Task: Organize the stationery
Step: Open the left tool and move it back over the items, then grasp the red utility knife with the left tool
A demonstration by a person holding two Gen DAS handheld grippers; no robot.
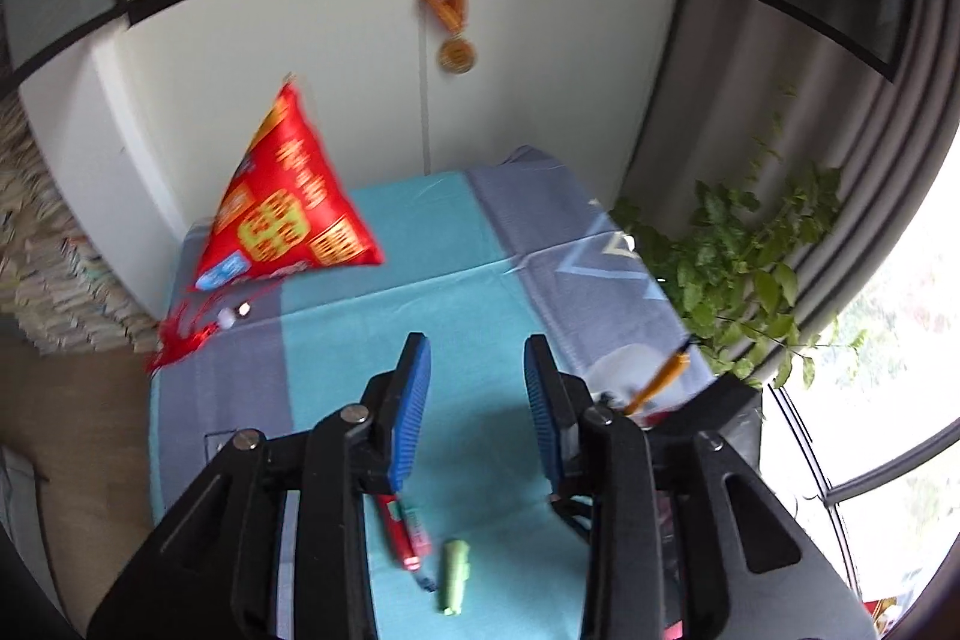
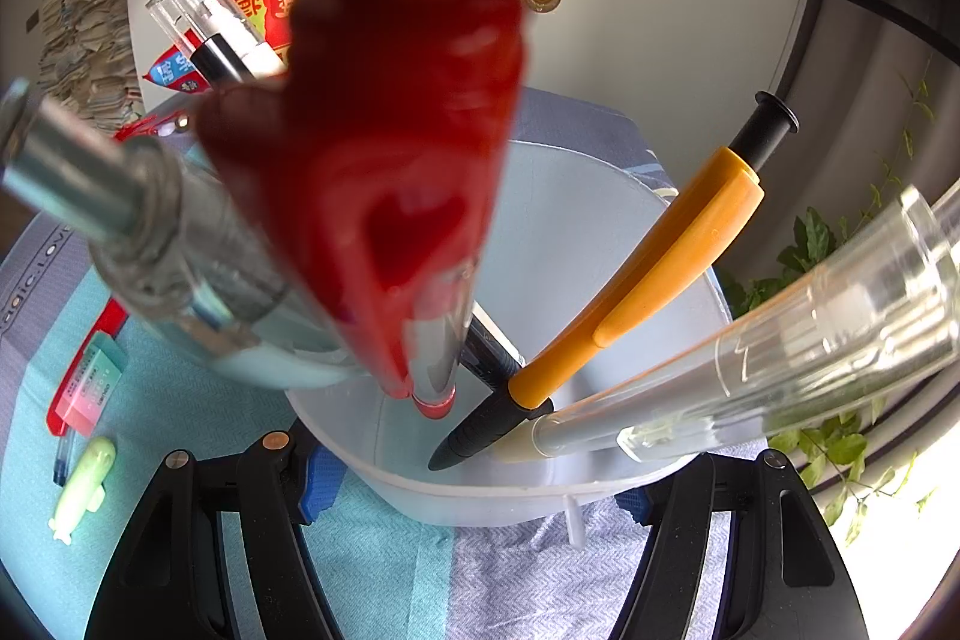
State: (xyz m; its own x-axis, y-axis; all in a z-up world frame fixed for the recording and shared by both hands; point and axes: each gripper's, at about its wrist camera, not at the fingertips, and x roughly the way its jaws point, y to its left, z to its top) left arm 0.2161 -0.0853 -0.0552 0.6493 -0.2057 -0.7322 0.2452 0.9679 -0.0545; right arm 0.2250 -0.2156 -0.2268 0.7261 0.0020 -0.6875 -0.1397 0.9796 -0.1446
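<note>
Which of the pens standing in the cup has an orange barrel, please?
The pen leaning right of the red one, with a black grip and plunger; the others are clear or red.

Your left wrist camera looks down at a slant over the worktop toward the white cabinet, from some way above the cloth. Your right wrist camera sits very close over a pen cup, facing the same cabinet, with pens filling most of the frame. Both views share the red pillow, the medal and the green eraser.
</note>
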